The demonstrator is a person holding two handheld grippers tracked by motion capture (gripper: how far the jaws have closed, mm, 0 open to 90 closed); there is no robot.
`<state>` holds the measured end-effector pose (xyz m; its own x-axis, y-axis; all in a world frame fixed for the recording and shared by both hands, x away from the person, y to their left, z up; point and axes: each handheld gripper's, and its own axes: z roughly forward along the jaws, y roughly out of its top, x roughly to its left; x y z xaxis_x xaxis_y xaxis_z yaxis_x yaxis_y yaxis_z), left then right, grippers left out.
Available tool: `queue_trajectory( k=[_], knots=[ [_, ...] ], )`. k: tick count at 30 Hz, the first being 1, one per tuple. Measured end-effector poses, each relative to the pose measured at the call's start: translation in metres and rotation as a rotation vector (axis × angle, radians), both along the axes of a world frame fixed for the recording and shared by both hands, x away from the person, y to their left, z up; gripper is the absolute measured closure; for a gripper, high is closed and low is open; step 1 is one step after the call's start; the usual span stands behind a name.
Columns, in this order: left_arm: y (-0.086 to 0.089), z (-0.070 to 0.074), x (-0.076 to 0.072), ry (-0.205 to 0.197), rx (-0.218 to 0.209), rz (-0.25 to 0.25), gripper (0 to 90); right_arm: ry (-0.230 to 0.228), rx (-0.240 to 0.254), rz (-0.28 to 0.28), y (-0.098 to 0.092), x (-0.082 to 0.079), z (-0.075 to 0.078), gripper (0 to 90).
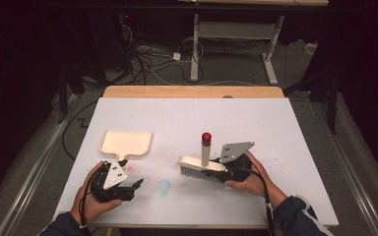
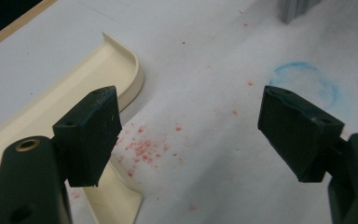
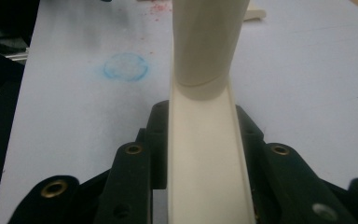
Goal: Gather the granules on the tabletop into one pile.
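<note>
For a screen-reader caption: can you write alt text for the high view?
A person at a white table holds a gripper in each hand: the right gripper clamps a cream brush with an upright red-tipped handle, the open left gripper sits beside a cream dustpan. Red crumbs and a blue ring mark lie between them.

1. Left gripper (image 1: 137, 185): black two-jaw body with a grey three-cornered plate on top, marked by small dark screw holes. In the left gripper view the fingers (image 2: 92, 135) are matt black rectangular blocks on black arms with brass-ringed holes.
2. Right gripper (image 1: 225, 169): black body, grey three-cornered plate with dark dots, and a black cable trailing back. The right gripper view shows black links with brass-ringed holes.
3. Sleeves: dark navy at both forearms, the right one with a pale cuff edge.
</note>
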<state>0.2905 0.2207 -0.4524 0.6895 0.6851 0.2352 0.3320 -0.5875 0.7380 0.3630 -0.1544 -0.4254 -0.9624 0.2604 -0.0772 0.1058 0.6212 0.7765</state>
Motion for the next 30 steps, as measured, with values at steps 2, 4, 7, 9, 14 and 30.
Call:
queue_trajectory(
  k=[2, 4, 7, 9, 14, 30],
  knots=[
    [0.001, 0.0, 0.0, -0.001, -0.002, 0.003, 20.5, -0.022, -0.005, -0.022, -0.003, 0.0, 0.003, 67.4],
    [0.001, 0.0, 0.0, -0.002, -0.003, 0.005, 20.4, -0.032, -0.012, -0.05, -0.006, 0.0, 0.007, 67.4],
    [0.002, 0.001, 0.0, -0.005, -0.005, 0.005, 20.5, -0.044, -0.004, -0.079, -0.013, -0.003, 0.015, 67.4],
    [0.003, 0.002, -0.001, -0.009, -0.002, 0.007, 20.4, -0.057, 0.014, -0.098, -0.02, -0.008, 0.024, 67.4],
    [0.003, 0.004, -0.002, -0.035, 0.011, 0.012, 20.4, -0.068, 0.006, -0.142, -0.032, -0.018, 0.037, 67.4],
    [0.0, 0.006, -0.004, -0.066, 0.018, -0.002, 19.6, -0.012, 0.01, -0.329, -0.108, -0.054, 0.053, 67.3]
  ],
)
